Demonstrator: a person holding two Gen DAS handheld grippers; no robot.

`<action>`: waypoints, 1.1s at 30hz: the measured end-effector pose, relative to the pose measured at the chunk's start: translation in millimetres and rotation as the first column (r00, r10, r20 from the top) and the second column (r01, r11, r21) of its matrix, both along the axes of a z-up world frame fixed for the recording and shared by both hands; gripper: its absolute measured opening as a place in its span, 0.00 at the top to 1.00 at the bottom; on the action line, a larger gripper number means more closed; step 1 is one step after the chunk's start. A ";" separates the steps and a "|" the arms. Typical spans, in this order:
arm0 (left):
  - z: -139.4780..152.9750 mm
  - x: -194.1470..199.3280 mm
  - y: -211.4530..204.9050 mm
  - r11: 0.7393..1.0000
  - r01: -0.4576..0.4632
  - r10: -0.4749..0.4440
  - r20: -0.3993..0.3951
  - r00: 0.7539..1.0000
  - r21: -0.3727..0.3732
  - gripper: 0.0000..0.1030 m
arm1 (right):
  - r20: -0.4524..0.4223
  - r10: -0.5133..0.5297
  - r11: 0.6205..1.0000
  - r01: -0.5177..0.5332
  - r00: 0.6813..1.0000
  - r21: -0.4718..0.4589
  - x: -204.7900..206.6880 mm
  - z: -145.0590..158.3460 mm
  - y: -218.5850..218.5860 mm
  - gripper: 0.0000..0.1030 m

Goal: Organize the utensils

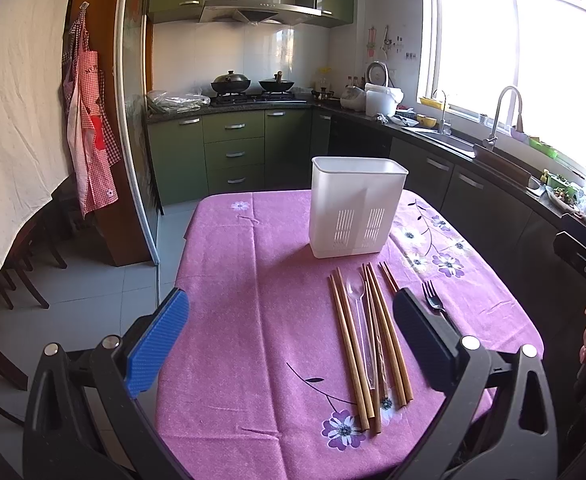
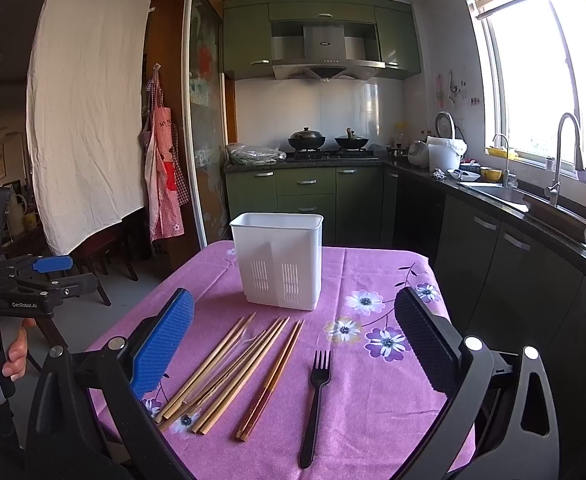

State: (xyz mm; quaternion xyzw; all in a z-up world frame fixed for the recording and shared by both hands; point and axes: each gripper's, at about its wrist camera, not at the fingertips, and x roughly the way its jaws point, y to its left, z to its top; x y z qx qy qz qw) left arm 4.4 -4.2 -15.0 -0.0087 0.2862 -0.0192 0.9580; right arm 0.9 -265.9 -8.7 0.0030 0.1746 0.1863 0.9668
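A white slotted utensil holder (image 1: 357,206) (image 2: 279,258) stands upright at the far side of the pink flowered tablecloth (image 1: 253,280) (image 2: 373,380). In front of it lie several wooden chopsticks (image 1: 353,344) (image 2: 229,368), a clear plastic spoon (image 1: 359,300) among them, a darker chopstick pair (image 2: 271,380) and a black fork (image 2: 317,396) (image 1: 433,300). My left gripper (image 1: 291,332) is open and empty, above the table's near side. My right gripper (image 2: 295,340) is open and empty, above the chopsticks and fork. The left gripper also shows at the left edge of the right wrist view (image 2: 33,280).
Green kitchen cabinets and a stove with two pots (image 2: 325,140) stand behind the table. A counter with sink and tap (image 2: 557,184) runs along the right. Chairs (image 1: 21,272) and a hanging apron (image 1: 89,132) are to the left. The floor lies beyond the table's left edge.
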 end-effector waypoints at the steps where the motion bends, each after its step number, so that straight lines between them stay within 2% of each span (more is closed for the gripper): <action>1: 0.2 1.0 0.1 1.000 0.000 0.000 -0.002 1.000 0.000 0.06 | -0.001 0.000 1.000 0.000 1.000 0.000 0.4 -0.1 0.1 0.04; 33: -2.9 0.4 -1.1 1.000 -0.001 0.001 -0.008 1.000 0.001 0.06 | -0.020 0.002 1.000 -0.002 1.000 -0.005 6.0 -2.9 3.9 0.04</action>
